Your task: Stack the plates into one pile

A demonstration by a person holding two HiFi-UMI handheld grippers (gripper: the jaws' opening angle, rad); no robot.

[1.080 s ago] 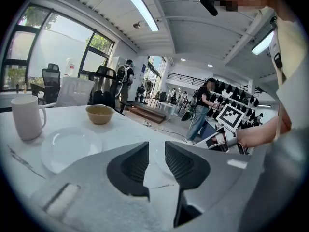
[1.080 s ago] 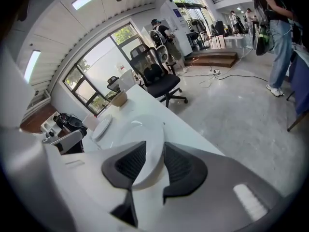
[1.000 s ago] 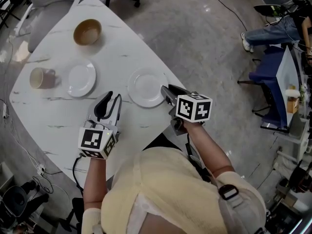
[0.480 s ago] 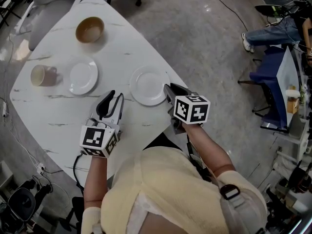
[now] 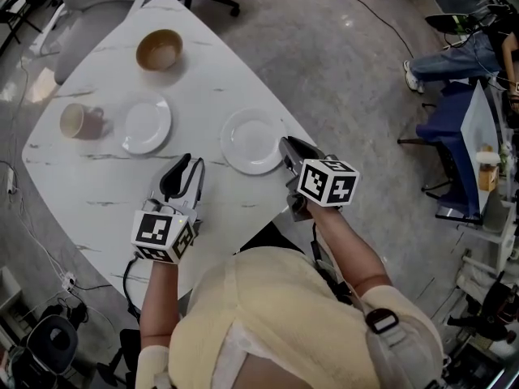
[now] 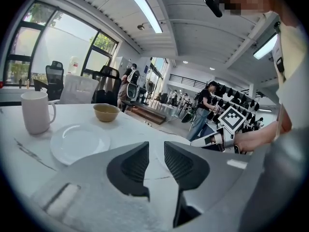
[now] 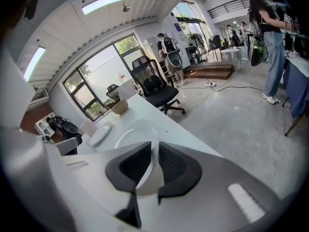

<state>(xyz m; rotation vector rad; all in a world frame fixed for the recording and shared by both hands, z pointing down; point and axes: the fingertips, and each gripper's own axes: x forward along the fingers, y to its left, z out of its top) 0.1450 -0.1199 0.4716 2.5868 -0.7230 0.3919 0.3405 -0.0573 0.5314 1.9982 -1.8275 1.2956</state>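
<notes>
Your right hand-held gripper (image 5: 285, 144) has just been closing — it pinches the near plate (image 5: 250, 138) by its rim. Your left hand-held gripper (image 5: 188, 164) stands slightly spread, empty.

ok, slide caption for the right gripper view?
Right gripper jaws, just closing, pinch the rim of the nearer plate.

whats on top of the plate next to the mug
Nothing: the plate beside the mug is bare. The other plate lies apart, its rim between the right gripper's jaws, which have just been closing. The table under the plate is covered.
</notes>
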